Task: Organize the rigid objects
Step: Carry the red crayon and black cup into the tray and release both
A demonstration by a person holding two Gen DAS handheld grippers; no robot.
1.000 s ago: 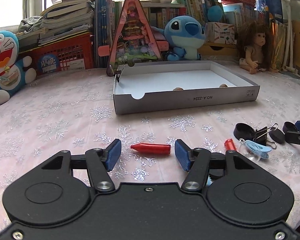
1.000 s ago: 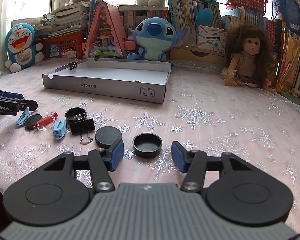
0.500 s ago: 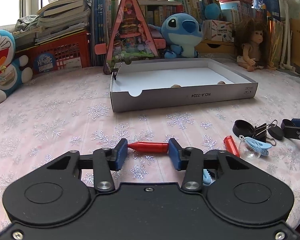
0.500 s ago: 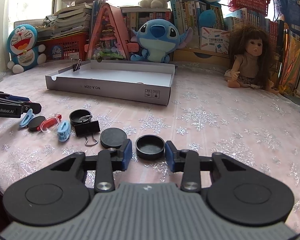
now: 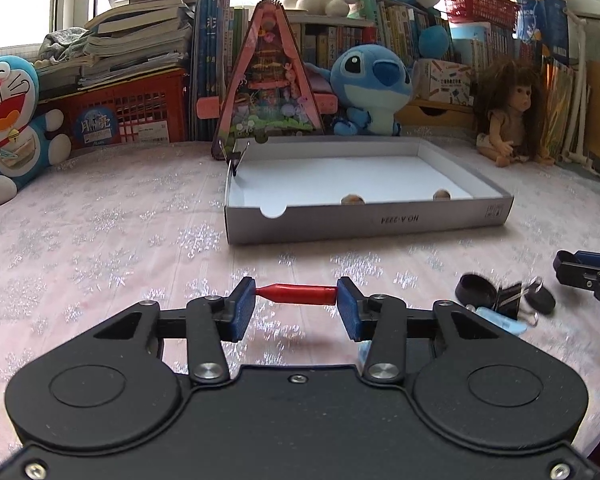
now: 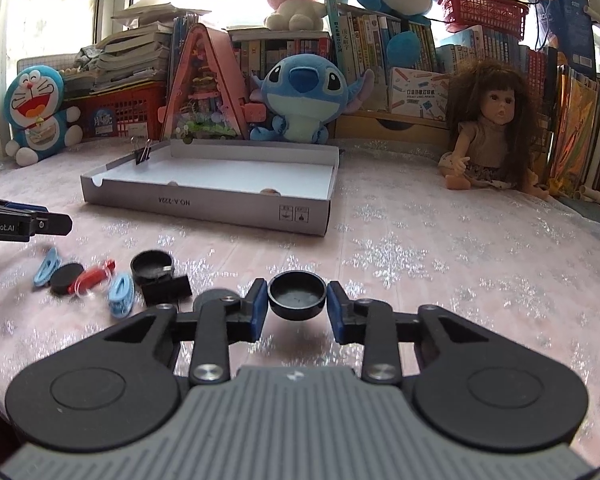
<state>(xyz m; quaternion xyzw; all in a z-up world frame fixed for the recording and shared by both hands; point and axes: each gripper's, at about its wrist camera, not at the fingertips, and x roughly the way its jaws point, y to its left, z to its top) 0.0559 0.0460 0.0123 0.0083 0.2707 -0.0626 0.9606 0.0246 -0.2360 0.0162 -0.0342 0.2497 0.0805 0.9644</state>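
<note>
The left gripper [image 5: 296, 300] was clenched on a red cap-like piece [image 5: 298, 294], which lay crosswise between its blue pads [image 5: 242, 308], pointed end against the left pad and blunt end against the right. A faint shadow on the worktop [image 5: 120, 232] beneath suggested the piece was raised slightly off the cloth. Straight ahead of this gripper, well beyond the held piece, sat a shallow grey cardboard tray [image 5: 364, 220] with a white floor, a binder clip [image 5: 234, 156] clipped to its far-left corner and two small brownish things just inside its near wall, too hidden to identify. Off to the gripper's right lay a small cluster: a black round cap [image 5: 474, 290], a black binder clip [image 5: 510, 300] and a light blue clip [image 5: 500, 320].

The right gripper [image 6: 297, 306] was clamped on a round black lid [image 6: 297, 294], open side up, pinched at its sides between both pads, with a shadow under it. To this gripper's left on the worktop lay another black cap [image 6: 152, 266], a black disc [image 6: 66, 278], a red piece [image 6: 92, 278] and two blue clips [image 6: 120, 294]. The same tray [image 6: 220, 204] stood ahead and to the left, and the other gripper's tip [image 6: 24, 222] entered at the far left.
</note>
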